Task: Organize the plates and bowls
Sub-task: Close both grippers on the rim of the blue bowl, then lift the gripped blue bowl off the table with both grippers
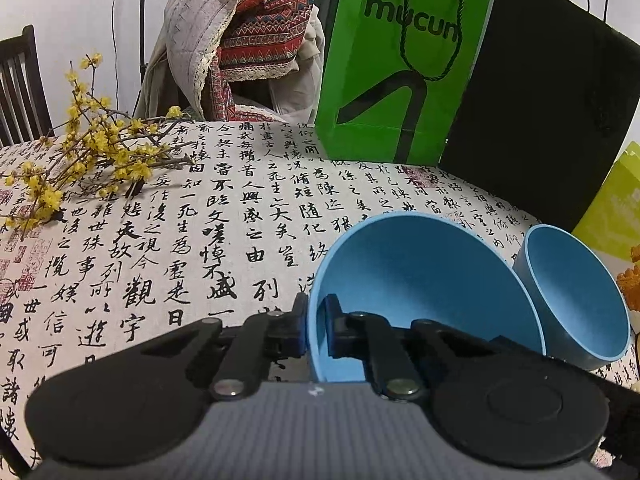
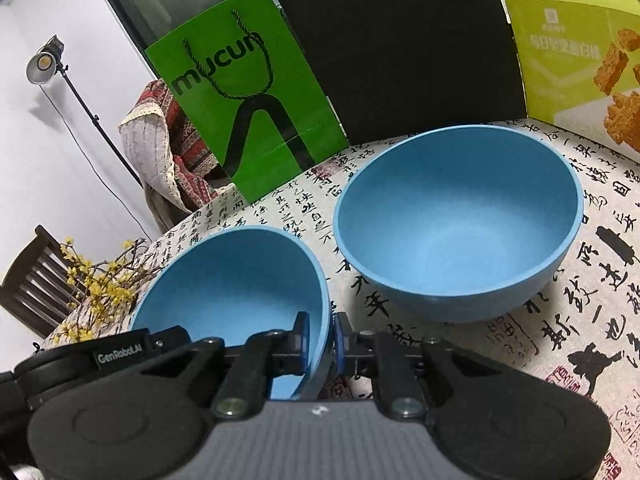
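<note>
Two blue bowls are on the calligraphy tablecloth (image 1: pixel 200 240). My left gripper (image 1: pixel 314 330) is shut on the left rim of the nearer blue bowl (image 1: pixel 420 280), one finger inside and one outside. My right gripper (image 2: pixel 322 340) is shut on the right rim of this same bowl (image 2: pixel 232 280). The left gripper's black body (image 2: pixel 120 352) shows at that bowl's left side in the right wrist view. The second blue bowl (image 2: pixel 460 232) stands upright on the cloth just to the right (image 1: pixel 580 304), apart from both grippers. The held bowl's base is hidden.
A green paper bag (image 1: pixel 400 80) and a black bag (image 1: pixel 552 120) stand behind the bowls. A yellow-green snack box (image 2: pixel 576 48) stands at the far right. A yellow flowering branch (image 1: pixel 92 148) lies at the left. Behind the table is a cloth-draped chair (image 1: pixel 248 40).
</note>
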`<state>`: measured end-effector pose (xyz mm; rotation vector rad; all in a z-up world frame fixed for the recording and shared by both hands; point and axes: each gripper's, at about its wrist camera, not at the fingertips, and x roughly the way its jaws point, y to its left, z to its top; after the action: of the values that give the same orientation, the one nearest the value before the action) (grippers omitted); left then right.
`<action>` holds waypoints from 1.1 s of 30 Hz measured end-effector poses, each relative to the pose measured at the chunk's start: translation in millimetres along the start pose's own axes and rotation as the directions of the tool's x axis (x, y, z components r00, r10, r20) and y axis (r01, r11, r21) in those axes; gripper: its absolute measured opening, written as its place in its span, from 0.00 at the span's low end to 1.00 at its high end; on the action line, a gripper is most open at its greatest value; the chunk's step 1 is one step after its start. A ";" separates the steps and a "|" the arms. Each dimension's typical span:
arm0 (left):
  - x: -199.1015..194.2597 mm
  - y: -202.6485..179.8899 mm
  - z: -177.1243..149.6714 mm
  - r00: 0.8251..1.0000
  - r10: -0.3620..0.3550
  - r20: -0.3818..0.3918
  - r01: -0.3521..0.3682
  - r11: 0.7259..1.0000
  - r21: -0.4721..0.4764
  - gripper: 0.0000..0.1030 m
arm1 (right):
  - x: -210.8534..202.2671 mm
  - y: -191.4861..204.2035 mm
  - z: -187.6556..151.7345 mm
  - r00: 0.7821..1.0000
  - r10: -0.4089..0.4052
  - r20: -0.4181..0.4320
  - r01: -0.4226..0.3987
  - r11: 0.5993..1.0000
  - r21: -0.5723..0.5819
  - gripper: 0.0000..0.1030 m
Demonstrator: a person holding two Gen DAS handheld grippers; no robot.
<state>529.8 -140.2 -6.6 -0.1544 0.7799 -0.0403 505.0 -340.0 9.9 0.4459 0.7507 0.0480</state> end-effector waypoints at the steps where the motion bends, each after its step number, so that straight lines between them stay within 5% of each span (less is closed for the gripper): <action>1: -0.1 0.0 -0.1 1.000 0.001 -0.001 -0.001 1.000 0.003 0.09 | -0.1 -0.2 0.1 1.000 0.002 0.001 -0.002 1.000 0.001 0.12; 33: -47.8 7.8 -2.3 0.998 0.022 0.055 -0.021 1.000 -0.006 0.09 | -29.6 4.0 -3.5 0.993 0.115 0.031 -0.116 0.993 0.006 0.12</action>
<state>494.0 -128.3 23.9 -0.1514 0.7262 -0.0136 481.4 -341.0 28.4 0.4964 0.6947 0.1461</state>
